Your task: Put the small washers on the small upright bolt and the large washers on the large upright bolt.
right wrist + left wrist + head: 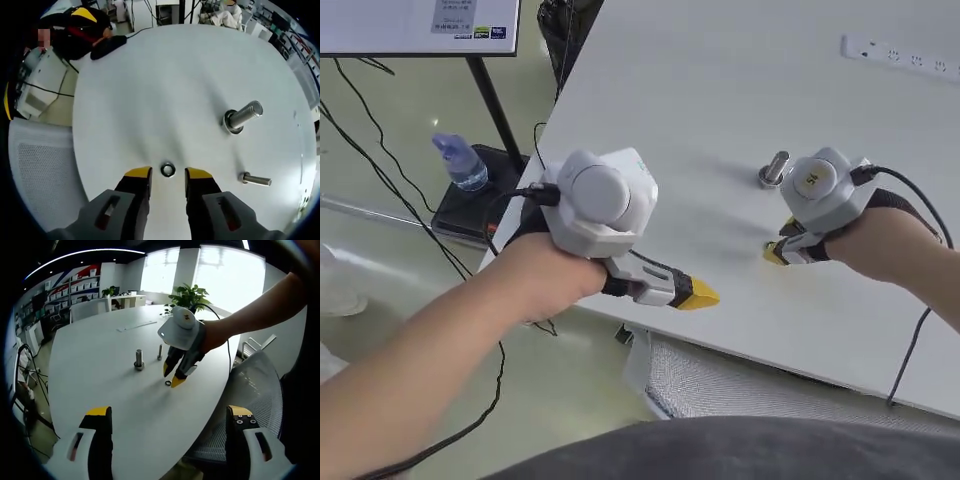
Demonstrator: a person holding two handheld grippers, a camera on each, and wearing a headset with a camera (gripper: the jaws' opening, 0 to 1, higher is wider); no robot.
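Note:
A small washer [167, 170] lies flat on the white table [165, 80], just between the yellow tips of my right gripper [168, 174], which stands open over it. The same washer [168, 383] lies under the right gripper [174, 376] in the left gripper view. The large upright bolt [242, 116] has a washer round its base, and the small upright bolt [256, 179] stands near it. In the head view the large bolt [775, 168] rises beside the right gripper [778, 252]. My left gripper [167, 412] is wide open and holds nothing, hovering at the table's near edge [698, 294].
A power strip [900, 52] lies at the table's far right. A mesh chair [720, 385] sits under the near edge. On the floor to the left are a water bottle [460, 162], a stand base and cables.

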